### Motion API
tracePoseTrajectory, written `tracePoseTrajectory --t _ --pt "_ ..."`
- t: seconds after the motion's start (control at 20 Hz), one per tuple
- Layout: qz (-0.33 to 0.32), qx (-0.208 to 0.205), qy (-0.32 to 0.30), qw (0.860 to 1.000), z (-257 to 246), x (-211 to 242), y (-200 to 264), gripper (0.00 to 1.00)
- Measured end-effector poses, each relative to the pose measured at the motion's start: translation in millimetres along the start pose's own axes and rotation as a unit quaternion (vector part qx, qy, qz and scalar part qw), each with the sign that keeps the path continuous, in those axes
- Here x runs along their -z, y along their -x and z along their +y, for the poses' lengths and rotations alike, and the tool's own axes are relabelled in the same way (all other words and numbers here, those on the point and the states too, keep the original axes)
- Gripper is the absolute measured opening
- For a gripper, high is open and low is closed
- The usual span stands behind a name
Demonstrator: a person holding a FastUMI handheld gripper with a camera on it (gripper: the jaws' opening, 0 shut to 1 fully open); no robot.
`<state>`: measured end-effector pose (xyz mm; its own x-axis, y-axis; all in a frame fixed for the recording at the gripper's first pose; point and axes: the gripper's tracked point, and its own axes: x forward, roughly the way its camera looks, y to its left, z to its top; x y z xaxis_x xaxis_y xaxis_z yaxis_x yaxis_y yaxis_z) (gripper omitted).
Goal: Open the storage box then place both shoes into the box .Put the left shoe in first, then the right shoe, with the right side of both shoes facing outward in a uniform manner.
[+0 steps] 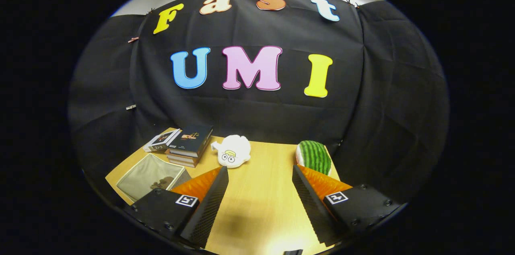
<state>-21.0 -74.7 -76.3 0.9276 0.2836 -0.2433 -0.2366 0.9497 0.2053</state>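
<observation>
A: Where does the gripper (260, 190) stand?

B: It hangs above the wooden counter (261, 198) with its fingers spread wide apart, released, only bare wood between them. It holds nothing.

A: And the storage box, the shoes?

B: From the gap between the fingers, at about 9 o'clock and just beyond the left finger, sits a shallow container (151, 176) with pale grey, see-through walls. Something small and brown lies in it, too dim to name. It may be the storage box, but that cannot be settled. Nothing that reads clearly as a shoe can be made out, so where the shoes lie cannot be told.

A: So how far along is the job?

B: The picture does not settle it. Whether that container is open or lidded is unclear, and no shoe can be seen resting in it. Either end of the task could look like this.

A: Count the rest.

B: One stack of books (190, 146) at 11 o'clock, a small flat box (161, 140) just left of it, one white plush toy (232, 151) at 12, one watermelon-striped plush (314, 156) at 1 o'clock beyond the right finger. One gripper, two fingers.
</observation>
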Motion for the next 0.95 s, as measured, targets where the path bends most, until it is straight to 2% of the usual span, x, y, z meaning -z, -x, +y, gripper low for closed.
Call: tracePoseTrajectory --t 0.25,0.55,0.95 --pt "-0.022 0.013 -0.005 1.000 -12.0 -3.3 14.5 0.96" --pt "-0.013 0.031 -0.024 0.999 -24.2 14.5 16.0 0.96" --pt "-0.017 0.040 -0.020 0.999 -26.8 11.7 16.4 0.96"
